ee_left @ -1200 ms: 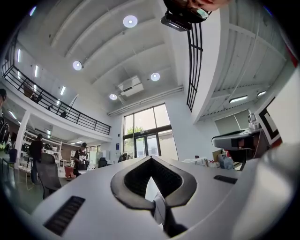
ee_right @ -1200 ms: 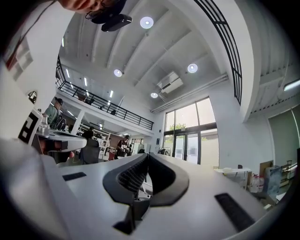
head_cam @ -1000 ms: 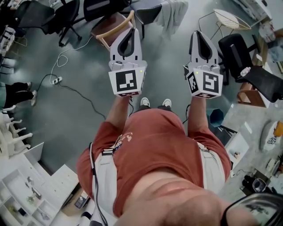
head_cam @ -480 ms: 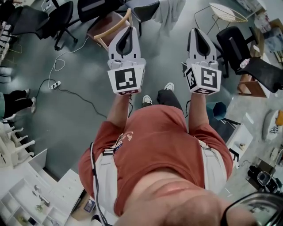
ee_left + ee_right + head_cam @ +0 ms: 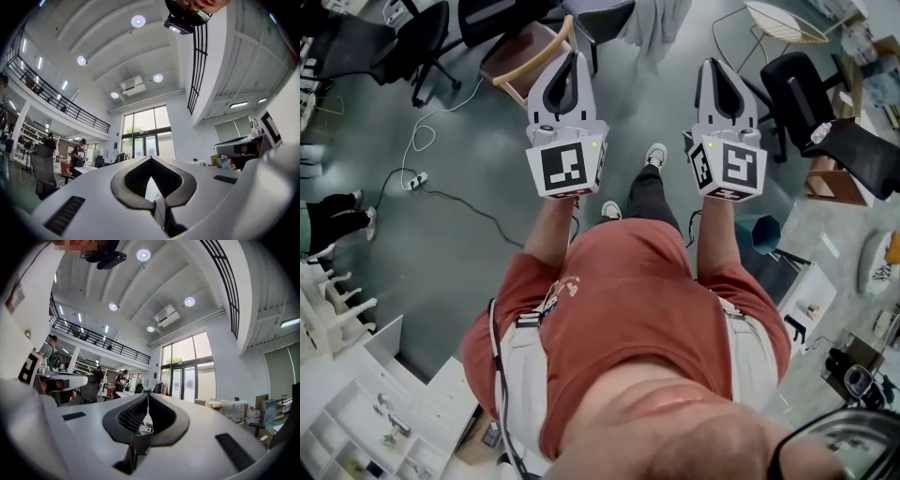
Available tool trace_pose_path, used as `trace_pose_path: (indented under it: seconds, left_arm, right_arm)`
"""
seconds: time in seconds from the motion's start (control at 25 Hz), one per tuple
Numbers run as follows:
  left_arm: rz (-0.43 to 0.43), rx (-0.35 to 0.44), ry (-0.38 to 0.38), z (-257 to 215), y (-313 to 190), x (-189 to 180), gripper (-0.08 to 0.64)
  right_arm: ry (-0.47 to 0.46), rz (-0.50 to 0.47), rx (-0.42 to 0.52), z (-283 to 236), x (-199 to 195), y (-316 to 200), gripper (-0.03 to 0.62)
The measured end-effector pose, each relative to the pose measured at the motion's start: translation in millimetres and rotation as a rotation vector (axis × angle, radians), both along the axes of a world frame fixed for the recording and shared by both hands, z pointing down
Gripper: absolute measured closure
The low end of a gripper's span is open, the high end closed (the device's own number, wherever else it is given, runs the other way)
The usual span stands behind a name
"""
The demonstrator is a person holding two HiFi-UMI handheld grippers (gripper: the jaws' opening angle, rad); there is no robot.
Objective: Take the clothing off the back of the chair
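A pale grey garment (image 5: 661,26) hangs over the back of a dark chair (image 5: 605,19) at the top edge of the head view, beyond both grippers. My left gripper (image 5: 572,58) is held out level over the floor, its tips near a wooden-backed chair (image 5: 530,58). My right gripper (image 5: 713,66) is held beside it, to the right of and below the garment. Both are shut with nothing between the jaws. In the left gripper view (image 5: 150,158) and the right gripper view (image 5: 147,397) the jaw tips meet, with only the far hall behind them.
Black office chairs (image 5: 811,103) stand at the right and at the top left (image 5: 422,37). A white wire chair (image 5: 783,33) is at the top right. A cable and power strip (image 5: 414,178) lie on the floor. White shelving (image 5: 356,412) fills the lower left.
The person has stepped one foot forward. The chairs and the garment have slid toward the top edge of the head view. Both grippers stay shut and side by side.
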State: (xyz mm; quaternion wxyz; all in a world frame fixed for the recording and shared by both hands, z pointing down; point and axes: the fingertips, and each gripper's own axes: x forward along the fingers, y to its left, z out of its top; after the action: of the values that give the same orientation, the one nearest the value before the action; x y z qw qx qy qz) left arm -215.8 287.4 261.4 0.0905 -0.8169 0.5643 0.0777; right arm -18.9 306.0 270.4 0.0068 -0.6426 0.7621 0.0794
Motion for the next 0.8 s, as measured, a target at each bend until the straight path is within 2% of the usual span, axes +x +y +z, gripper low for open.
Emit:
trace_pose_path:
  seconds: [0.08,0.16,0.24,0.48,0.8]
  left_arm:
    - [-0.003,-0.012,-0.034,4.8,-9.8,6.0,0.546]
    - [0.01,-0.057,-0.085,13.8,-21.0,14.6,0.546]
    - [0.019,-0.076,-0.102,18.0,-33.7,23.5,0.546]
    - [0.017,-0.061,-0.091,24.2,-78.1,47.9,0.546]
    - [-0.002,-0.098,-0.103,25.7,-161.8,92.8,0.546]
  right_arm:
    - [-0.011,0.006,-0.011,6.1,6.9,-9.9,0.568]
    - [-0.027,0.014,-0.023,12.9,14.8,-20.9,0.568]
    - [-0.035,0.018,-0.034,18.2,22.1,-33.8,0.568]
    - [-0.043,0.012,-0.054,29.3,46.2,-85.0,0.568]
    - [-0.052,-0.01,-0.084,33.0,91.4,-175.0,0.568]
